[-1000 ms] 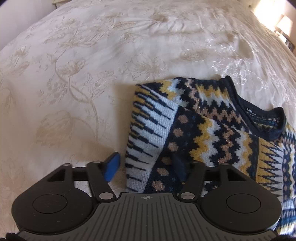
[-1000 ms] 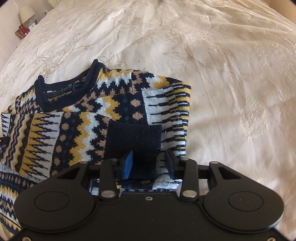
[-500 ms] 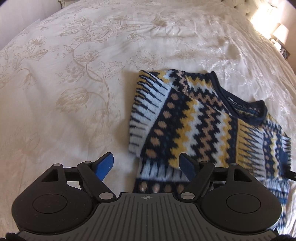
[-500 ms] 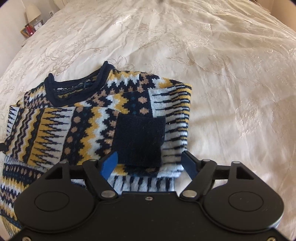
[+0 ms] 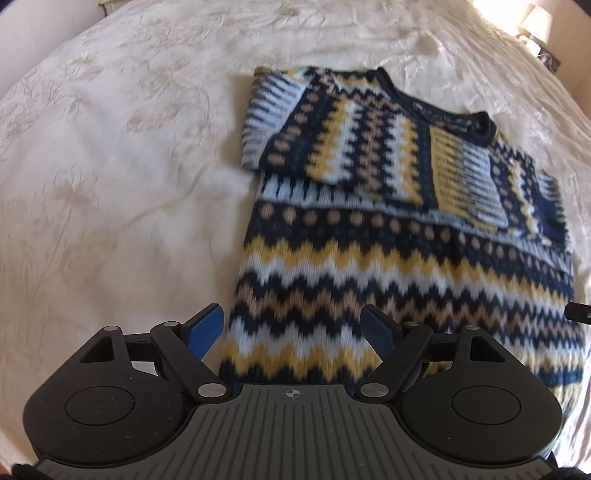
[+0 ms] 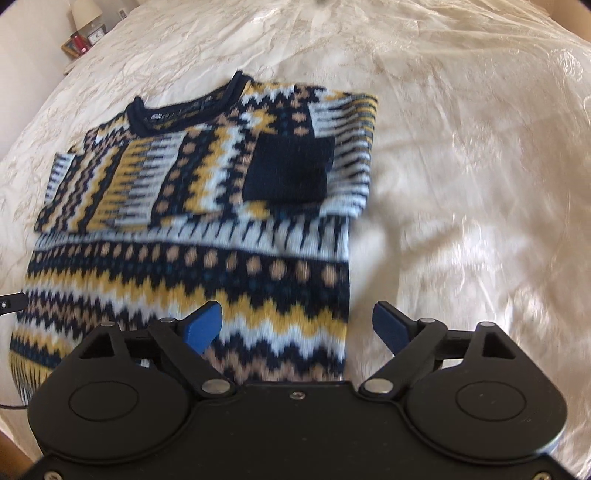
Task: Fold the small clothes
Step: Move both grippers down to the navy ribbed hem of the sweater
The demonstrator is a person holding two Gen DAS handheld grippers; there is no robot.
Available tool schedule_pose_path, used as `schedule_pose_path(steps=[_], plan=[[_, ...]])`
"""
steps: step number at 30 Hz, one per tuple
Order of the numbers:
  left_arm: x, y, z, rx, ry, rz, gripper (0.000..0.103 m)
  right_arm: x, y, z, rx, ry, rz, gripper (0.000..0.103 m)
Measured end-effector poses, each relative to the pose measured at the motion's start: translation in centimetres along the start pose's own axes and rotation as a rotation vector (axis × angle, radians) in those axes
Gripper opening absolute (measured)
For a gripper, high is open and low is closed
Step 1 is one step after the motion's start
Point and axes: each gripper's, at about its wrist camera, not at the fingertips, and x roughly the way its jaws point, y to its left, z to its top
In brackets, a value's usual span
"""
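A small knitted sweater [image 5: 388, 229] in navy, yellow, tan and white zigzags lies flat on the bed, both sleeves folded across its chest. It also shows in the right wrist view [image 6: 207, 229], where a navy cuff [image 6: 288, 170] lies on top. My left gripper [image 5: 293, 328] is open and empty, hovering over the sweater's lower left edge. My right gripper [image 6: 297, 325] is open and empty, over the sweater's lower right edge. The tip of the other gripper shows at the frame edge [image 5: 578, 312].
A cream bedspread [image 5: 110, 184] with a floral pattern covers the whole bed [image 6: 480, 184]. A bedside table with a lamp and small items [image 6: 83, 33] stands at the far left corner. Another lamp [image 5: 535, 20] glows at the far right.
Both grippers let go of the folded sleeves, opened wide and pulled back toward the sweater's hem. More of the lower body of the sweater is now in view.
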Motion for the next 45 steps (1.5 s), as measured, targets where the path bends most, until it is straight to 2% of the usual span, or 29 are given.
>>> schedule_pose_path(steps=[6, 18, 28, 36, 45], plan=[[-0.3, -0.2, -3.0, -0.029, 0.035, 0.021, 0.081, -0.4, -0.2, -2.3, -0.039, 0.019, 0.021, 0.091], [-1.7, -1.3, -7.6, -0.057, 0.054, 0.05, 0.081, -0.2, 0.1, -4.7, -0.138, 0.055, 0.088, 0.097], [-2.6, -0.2, -11.3, -0.04, 0.074, 0.02, 0.081, -1.0, 0.8, -7.3, -0.136, 0.047, 0.087, 0.101], [-3.9, 1.7, -14.3, -0.018, 0.044, -0.018, 0.081, -3.3, 2.4, -11.0, -0.088, 0.041, 0.061, 0.101], [-4.5, 3.1, -17.3, 0.027, 0.02, -0.066, 0.081, -5.6, 4.4, -15.8, -0.092, 0.015, 0.062, 0.101]])
